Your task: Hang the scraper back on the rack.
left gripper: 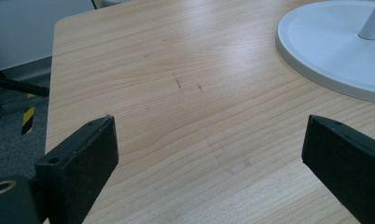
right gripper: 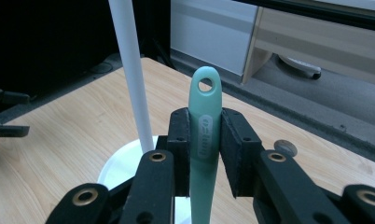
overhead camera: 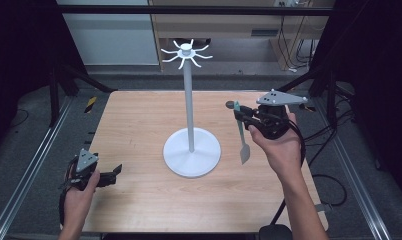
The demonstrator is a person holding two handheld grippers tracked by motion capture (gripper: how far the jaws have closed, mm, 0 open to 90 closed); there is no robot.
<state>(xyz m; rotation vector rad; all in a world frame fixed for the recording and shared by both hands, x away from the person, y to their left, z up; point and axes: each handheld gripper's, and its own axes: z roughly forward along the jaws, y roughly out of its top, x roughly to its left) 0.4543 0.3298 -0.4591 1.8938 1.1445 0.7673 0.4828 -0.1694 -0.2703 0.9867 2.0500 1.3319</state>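
- Dark frames and cabinets stand behind the wooden table (overhead camera: 139,150), and a white stand (overhead camera: 191,150) with hooks (overhead camera: 186,52) at its top rises from the middle of the table.
- Your right gripper (right gripper: 205,144) holds a pale green spatula (right gripper: 204,140); the 2 jaws are closed on the handle, just below the hanging hole (right gripper: 205,85).
- From the high view, the spatula (overhead camera: 241,135) hangs down from the right gripper (overhead camera: 244,116), with its blade (overhead camera: 245,154) above the table, to the right of the stand's base.
- Your left gripper (left gripper: 209,154) is wide apart and empty, low over the near left part of the table.
- I judge the spatula light and slim, with a smooth handle that can slip or turn between the jaws.
- The blade looks softer than the handle, so I think the handle is the better place to hold.
- The present hold seems good to me: it leaves the hole free, probably for 1 of the hooks.
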